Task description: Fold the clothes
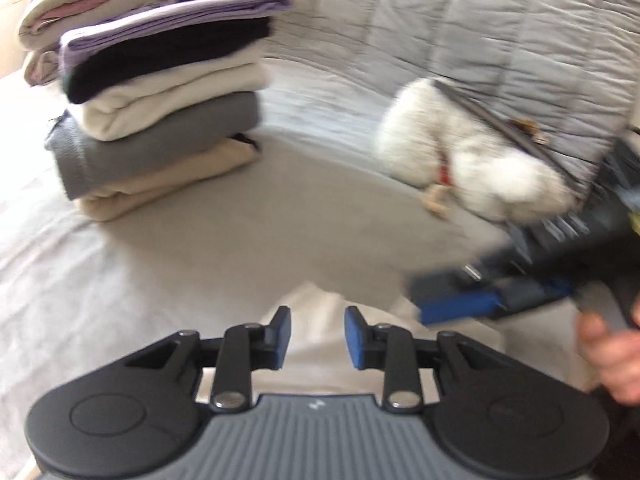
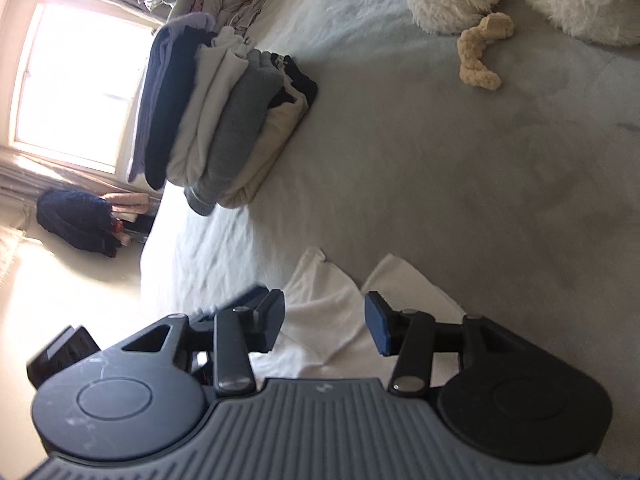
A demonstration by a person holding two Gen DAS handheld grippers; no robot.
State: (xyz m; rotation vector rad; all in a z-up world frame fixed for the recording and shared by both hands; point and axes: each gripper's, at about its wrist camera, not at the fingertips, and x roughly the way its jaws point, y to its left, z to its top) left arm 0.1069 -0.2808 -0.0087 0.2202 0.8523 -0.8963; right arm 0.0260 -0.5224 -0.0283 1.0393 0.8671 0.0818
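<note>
White garment (image 2: 320, 312) lies under my 2 hand-held grippers, left (image 1: 317, 338) and right (image 2: 324, 326), both released; I'd grasp its edges.

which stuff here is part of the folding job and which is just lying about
Job: crumpled white garment under both open grippers, left, right; stack of folded clothes.

Lying about: fluffy white plush toy, beige knotted rope toy, grey quilted blanket, dark bag on the floor.

Both wrist cams sit low over bed (image 1: 280, 200), facing fwd; right view rolled sideways. Both share folded stack (image 1: 160, 112) (image 2: 216, 120).
</note>
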